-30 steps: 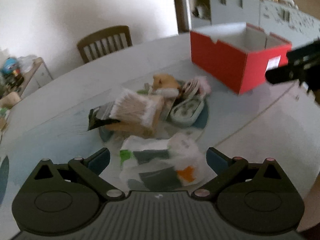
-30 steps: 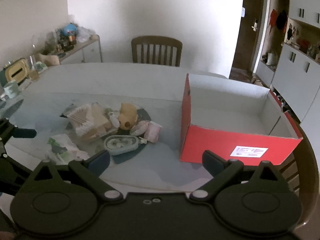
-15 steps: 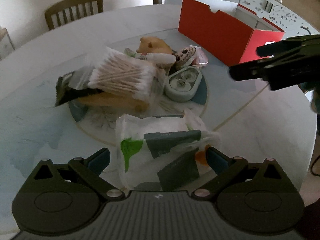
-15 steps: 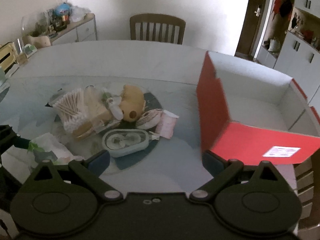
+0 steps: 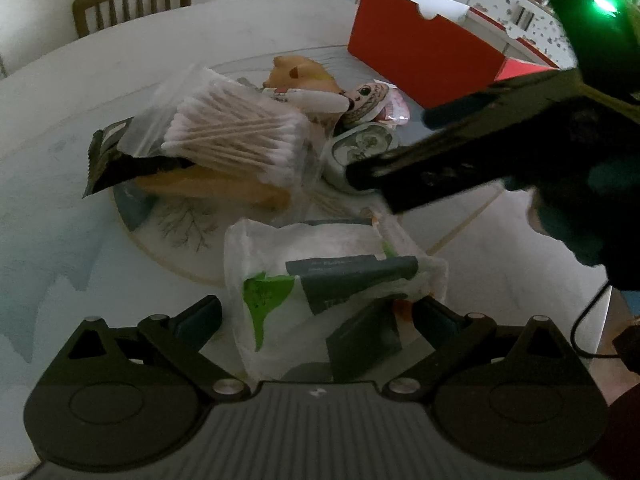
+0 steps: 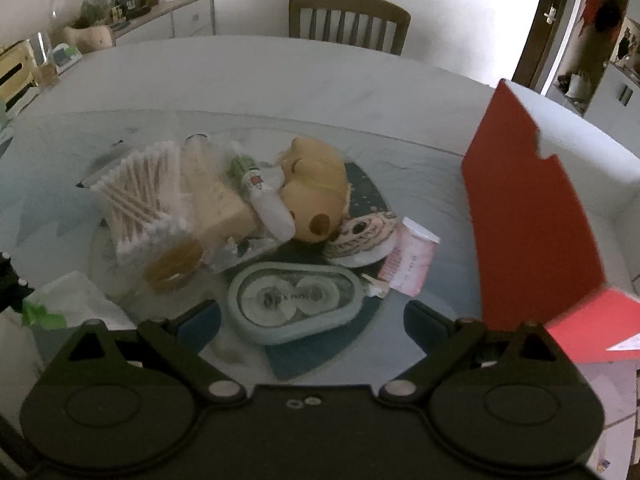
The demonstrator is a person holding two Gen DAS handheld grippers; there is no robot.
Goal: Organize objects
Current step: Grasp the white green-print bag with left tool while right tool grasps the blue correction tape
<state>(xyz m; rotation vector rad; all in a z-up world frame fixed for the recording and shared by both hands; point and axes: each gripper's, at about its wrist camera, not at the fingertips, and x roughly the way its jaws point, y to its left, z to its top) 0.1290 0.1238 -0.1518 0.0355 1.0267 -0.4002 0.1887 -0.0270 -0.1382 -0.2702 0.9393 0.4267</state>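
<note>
left wrist view: the left hand-held gripper (image 5: 316,312) is spread wide around a white plastic bag (image 5: 320,268) lying on the tabletop (image 5: 60,128), nothing gripped. beyond the bag sits the pile: a cotton swab pack (image 5: 236,136), a yellow plush toy (image 5: 304,74) and a mint oval case (image 5: 360,148). the right hand-held gripper (image 6: 312,316), jaws wide and empty, crosses over the case, blocking part of it. the red box (image 6: 528,216) stands right of the pile, open side up.
</note>
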